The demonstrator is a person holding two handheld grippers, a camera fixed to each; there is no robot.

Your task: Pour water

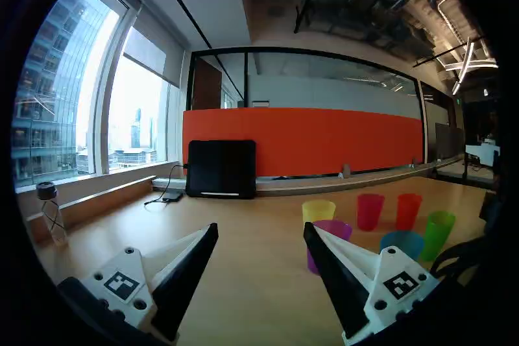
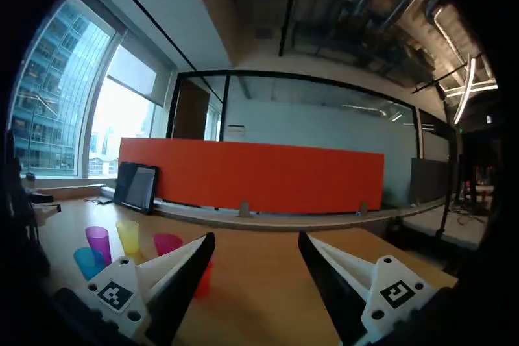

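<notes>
Two open grippers above a table with colored cups.

The left gripper (image 1: 258, 229) has its fingers spread wide and holds nothing. In the left gripper view, six cups stand close together on the wooden table (image 1: 259, 294) at 4 o'clock: a yellow cup (image 1: 318, 211), a purple cup (image 1: 336, 229), a pink cup (image 1: 370, 210), a red cup (image 1: 409, 210), a green cup (image 1: 438, 232) and a blue cup (image 1: 402, 242). One finger hides part of the purple cup. A bottle (image 1: 50, 213) stands by the window at 9 o'clock. The right gripper (image 2: 255, 237) is wide open and empty too. In the right gripper view, the cups are at 8 o'clock.
</notes>
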